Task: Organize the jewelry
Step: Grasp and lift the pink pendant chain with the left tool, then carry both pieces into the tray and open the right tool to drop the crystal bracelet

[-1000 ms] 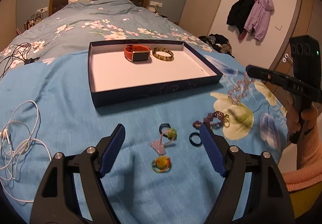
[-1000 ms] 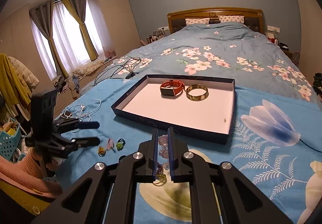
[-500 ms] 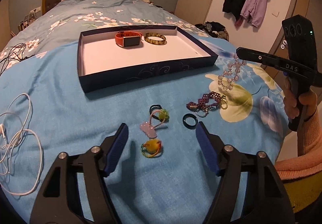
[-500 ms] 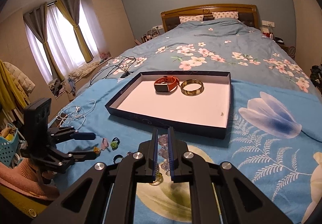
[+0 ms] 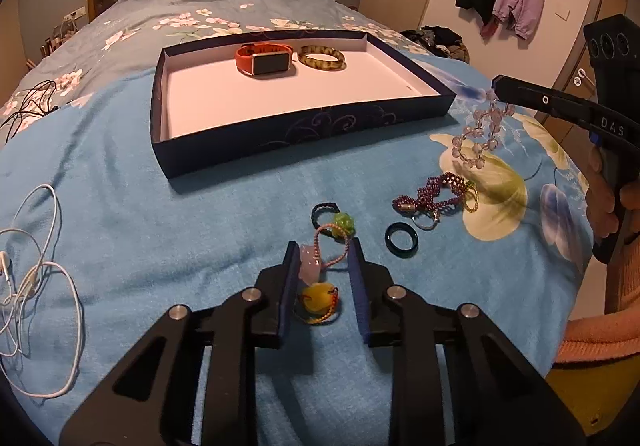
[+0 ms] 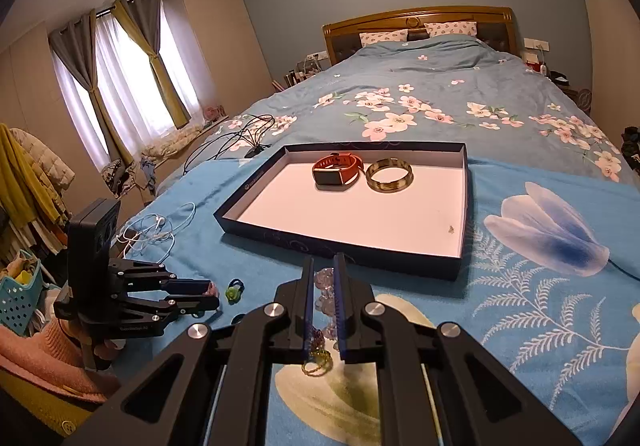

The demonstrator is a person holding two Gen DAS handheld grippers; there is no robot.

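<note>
Left hand-held gripper closing on the pink charm, right one holding up the crystal bracelet.

My left hand-held gripper (image 5: 324,260) has its jaws narrowing around the pink charm (image 5: 310,265) near the bed's (image 5: 120,213) foot edge; one pad touches it, the other doesn't. My right hand-held gripper (image 6: 323,278) is pressed nearly together, pinching the crystal bracelet (image 5: 478,137), which dangles beside the box's (image 5: 280,137) near right corner. The orange watch (image 5: 264,59) sits inside the box's far edge.

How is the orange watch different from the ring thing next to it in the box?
The orange watch has a bright strap and a flat dark screen. The bangle is a plain hoop, mottled yellow-brown, with no screen. Both lie side by side at the far end of the box.
</note>
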